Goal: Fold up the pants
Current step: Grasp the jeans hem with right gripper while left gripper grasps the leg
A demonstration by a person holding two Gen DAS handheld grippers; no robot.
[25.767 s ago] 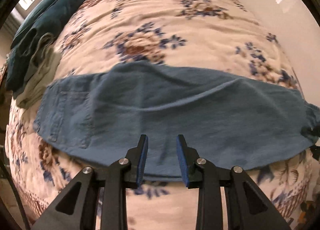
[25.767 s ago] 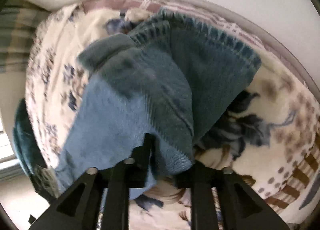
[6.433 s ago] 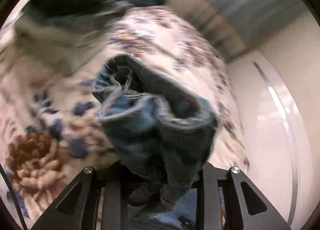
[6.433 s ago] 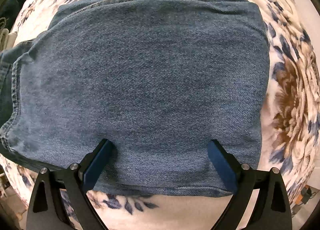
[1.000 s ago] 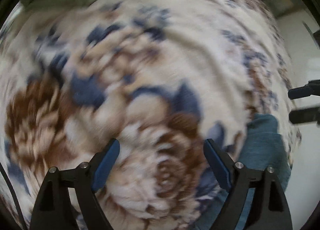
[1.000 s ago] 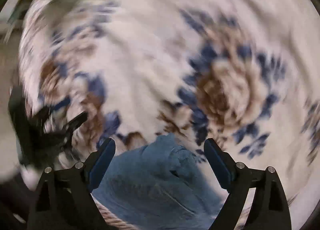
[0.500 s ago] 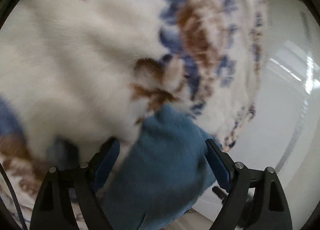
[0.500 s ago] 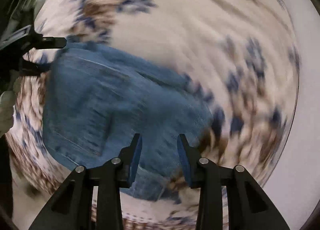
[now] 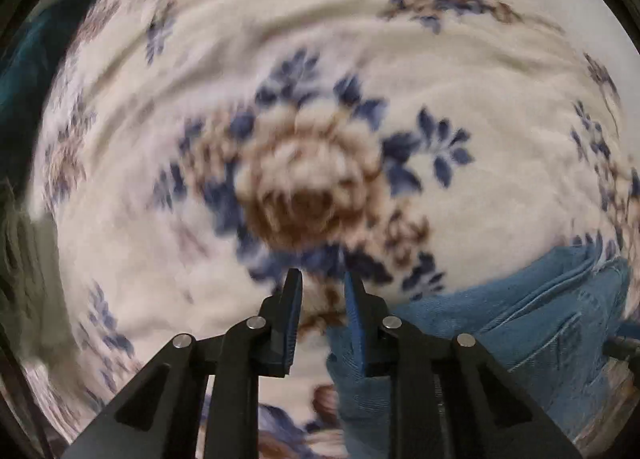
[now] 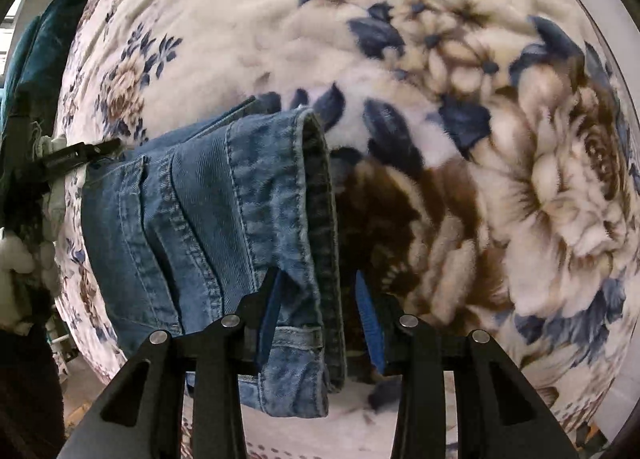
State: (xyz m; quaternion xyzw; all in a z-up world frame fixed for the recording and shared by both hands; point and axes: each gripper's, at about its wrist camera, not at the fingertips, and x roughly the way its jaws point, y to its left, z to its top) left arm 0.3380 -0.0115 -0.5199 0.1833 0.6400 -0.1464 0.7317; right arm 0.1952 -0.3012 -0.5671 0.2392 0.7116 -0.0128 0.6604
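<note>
**Jeans picked up at both ends for a new fold**

Jeans lie near the edge of the bed, on the flowery blanket. A second ago both claws were spread wide over bare blanket. Now each one is down at the jeans.

In the right wrist view, the waistband end bunches up between the fingers of the right claw. The jaws are partly apart and opening a little. One blue pad touches the cloth, but the other pad stands clear of it, so the pinch looks loose.

The left claw was wide and is now closing. Its jaws are almost together. In the left wrist view, only blanket shows between the tips. The denim sits just beside its right finger and under it. So I cannot tell that it has any cloth. In the right wrist view, that same claw reaches in at the far end of the jeans.

I think a new pair is being laid out. No fold is made yet. Both claws need a firm hold first.

A dark green pile sits at the far side of the bed.
</note>
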